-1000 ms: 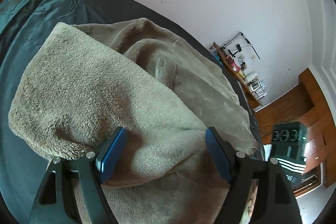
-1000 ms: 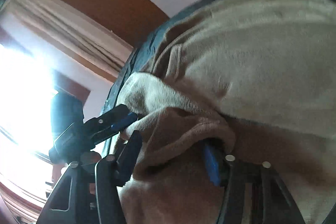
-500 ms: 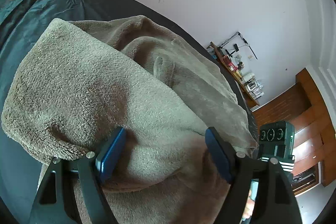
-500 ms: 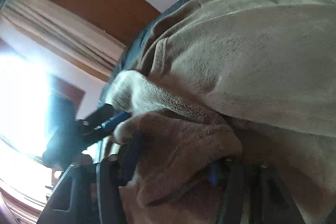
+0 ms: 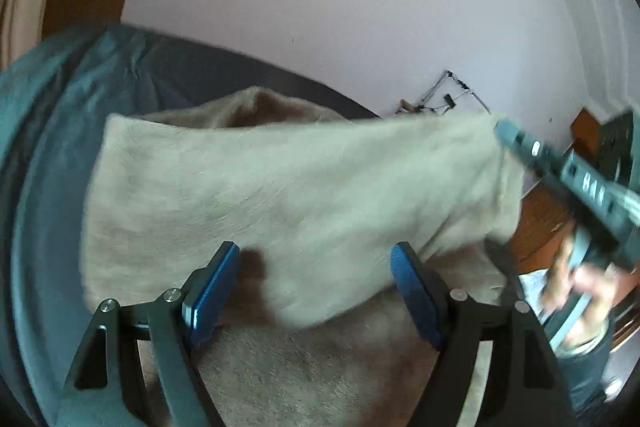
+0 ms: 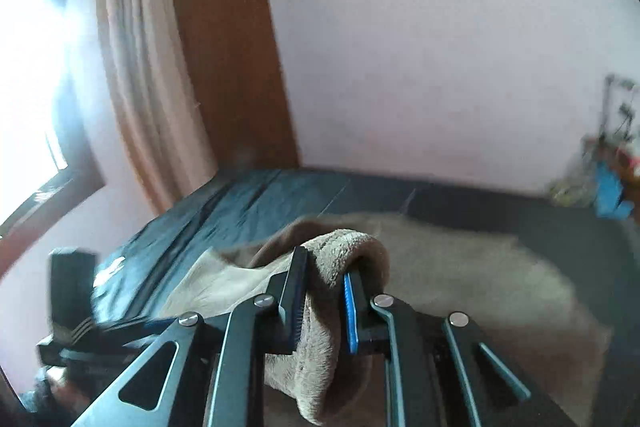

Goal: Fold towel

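Since 1 s ago the right claw [image 6: 320, 299] is closing on a bunched towel [image 5: 280, 187] edge, now lifted off the bed [image 5: 48, 155]; left claw [image 5: 314, 291] released w/ towel between its jaws, so fold seems underway.

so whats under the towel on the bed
Around the towel only the dark bedcover shows, and more towel lies under its lifted flap. Anything else beneath is covered.
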### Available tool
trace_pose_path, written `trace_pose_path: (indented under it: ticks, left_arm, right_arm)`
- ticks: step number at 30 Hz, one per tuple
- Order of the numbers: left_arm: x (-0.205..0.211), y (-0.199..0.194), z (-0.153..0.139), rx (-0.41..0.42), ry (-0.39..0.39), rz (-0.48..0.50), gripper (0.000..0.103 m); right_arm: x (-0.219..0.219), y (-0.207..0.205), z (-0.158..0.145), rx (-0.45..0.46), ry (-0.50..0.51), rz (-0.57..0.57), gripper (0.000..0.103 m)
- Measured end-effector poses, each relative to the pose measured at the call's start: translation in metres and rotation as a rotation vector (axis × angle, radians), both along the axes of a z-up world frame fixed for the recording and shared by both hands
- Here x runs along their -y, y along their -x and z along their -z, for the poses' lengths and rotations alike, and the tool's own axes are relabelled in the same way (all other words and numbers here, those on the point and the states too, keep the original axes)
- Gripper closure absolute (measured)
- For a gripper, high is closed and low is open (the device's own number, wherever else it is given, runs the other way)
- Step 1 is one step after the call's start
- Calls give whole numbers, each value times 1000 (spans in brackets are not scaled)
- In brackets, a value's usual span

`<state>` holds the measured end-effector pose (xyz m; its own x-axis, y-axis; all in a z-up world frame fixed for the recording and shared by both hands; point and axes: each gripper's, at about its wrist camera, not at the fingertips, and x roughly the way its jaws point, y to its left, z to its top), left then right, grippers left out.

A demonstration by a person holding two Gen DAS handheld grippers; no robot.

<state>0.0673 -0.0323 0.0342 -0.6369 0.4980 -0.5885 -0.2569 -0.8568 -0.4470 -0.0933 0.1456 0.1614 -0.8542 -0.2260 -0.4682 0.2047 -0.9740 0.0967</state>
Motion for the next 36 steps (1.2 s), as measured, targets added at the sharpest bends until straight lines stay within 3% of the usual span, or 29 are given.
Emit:
trace_pose_path:
  ticks: [5, 8, 10, 16, 20, 23, 27, 29, 30, 31, 32, 36]
  left_arm:
    - [-21, -9, -4, -132, 197, -8, 21]
    - [-29, 1, 8, -107, 303, -36, 21]
    - [-29, 8, 17, -84, 325, -50, 21]
    - [-17, 25, 38, 0, 353, -119, 21]
    - [-6, 31, 47, 62, 304, -150, 21]
    - [-4, 28, 50, 79, 284, -155, 21]
    - [-3, 31, 52, 79, 279, -156, 21]
    - [0, 32, 53, 87, 267, -162, 21]
    - [2, 33, 54, 93, 260, -166, 21]
    - [4, 34, 55, 99, 253, -171, 20]
    - [6, 35, 55, 105, 246, -177, 19]
    - [10, 37, 56, 115, 228, -199, 15]
  right_arm:
    - [-40, -3, -13, -54, 24, 124, 86]
    - [-71, -9, -10, -53, 55, 206, 86]
    - [-92, -13, -4, -40, 73, 254, 86]
    - [-122, -11, 39, 83, 101, 303, 86]
    - [-143, -16, 65, 153, 147, 346, 85]
    - [-166, -17, 81, 218, 218, 373, 85]
    - [-177, -15, 102, 307, 227, 374, 84]
    - [-178, -16, 110, 326, 212, 378, 76]
    - [-180, -18, 112, 333, 210, 389, 59]
    - [-182, -20, 114, 332, 214, 402, 32]
    - [-184, -24, 116, 327, 223, 415, 23]
    - [-196, -40, 112, 285, 245, 444, 21]
